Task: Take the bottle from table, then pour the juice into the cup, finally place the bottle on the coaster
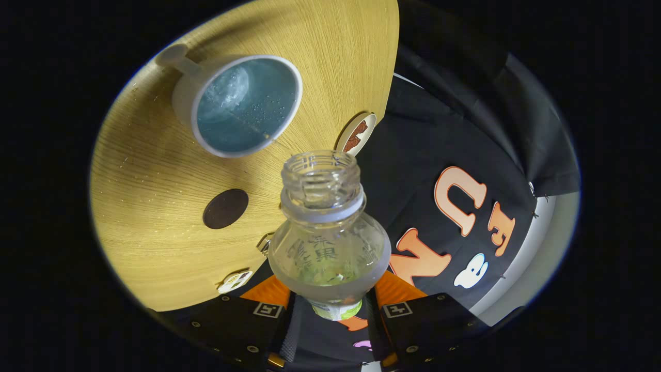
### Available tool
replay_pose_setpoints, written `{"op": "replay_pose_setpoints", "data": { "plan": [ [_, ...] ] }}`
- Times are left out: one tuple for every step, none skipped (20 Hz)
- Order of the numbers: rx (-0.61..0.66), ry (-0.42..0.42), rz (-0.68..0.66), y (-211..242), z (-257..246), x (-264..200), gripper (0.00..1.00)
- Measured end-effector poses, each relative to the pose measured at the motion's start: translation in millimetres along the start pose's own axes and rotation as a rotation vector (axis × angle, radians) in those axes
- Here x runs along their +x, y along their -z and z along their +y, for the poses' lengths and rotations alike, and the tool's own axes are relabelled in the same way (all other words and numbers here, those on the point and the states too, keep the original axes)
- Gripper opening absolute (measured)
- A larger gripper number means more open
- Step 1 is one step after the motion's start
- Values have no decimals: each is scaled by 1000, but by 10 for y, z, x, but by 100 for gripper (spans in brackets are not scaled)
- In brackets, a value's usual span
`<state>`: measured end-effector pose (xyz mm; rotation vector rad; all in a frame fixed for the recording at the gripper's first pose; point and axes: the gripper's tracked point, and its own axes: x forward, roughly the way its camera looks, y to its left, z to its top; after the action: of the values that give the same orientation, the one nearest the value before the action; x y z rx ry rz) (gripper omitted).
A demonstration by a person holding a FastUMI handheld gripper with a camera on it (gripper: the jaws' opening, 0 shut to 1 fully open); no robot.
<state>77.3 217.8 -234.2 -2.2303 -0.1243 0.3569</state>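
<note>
Clear bottle (329, 232) clamped between fingers (268, 310) — mouth near cup (242, 106).

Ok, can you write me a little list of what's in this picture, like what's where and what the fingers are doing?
bottle: clear, cap off, tilted, neck pointing toward the cup
fingers: shut on the bottle's lower body, one on each side
cup: white with a handle, on the table beyond the bottle's mouth
cup contents: liquid with small bubbles
dark coaster: round, brown, on the table, nearer the fingers than the cup
other coaster: light rim, brown picture, near the table's edge
table: light wood
</note>
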Motion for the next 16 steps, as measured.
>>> {"op": "replay_pose_setpoints", "data": {
  "plan": [
    [18, -5, 2, 12, 29, 9, 56],
    [35, -10, 4, 12, 50, 7, 56],
    [55, -13, 7, 19, 74, 2, 56],
    [78, -20, 12, 31, 93, -6, 56],
    [109, -27, 17, 36, 113, -10, 56],
    [141, -29, 20, 35, 126, -19, 56],
    [167, -27, 21, 41, 111, -25, 56],
    [195, -31, 20, 45, 106, -44, 56],
    [236, -42, 23, 52, 134, -48, 56],
    [286, -59, 27, 54, 163, -56, 56],
    [341, -80, 32, 49, 196, -57, 56],
    [399, -98, 32, 38, 223, -80, 56],
    [449, -109, 30, 22, 219, -85, 56],
    [490, -112, 33, 21, 194, -99, 56],
    [532, -114, 35, 33, 181, -112, 56],
    [583, -127, 36, 33, 179, -118, 56]
  ]
}}
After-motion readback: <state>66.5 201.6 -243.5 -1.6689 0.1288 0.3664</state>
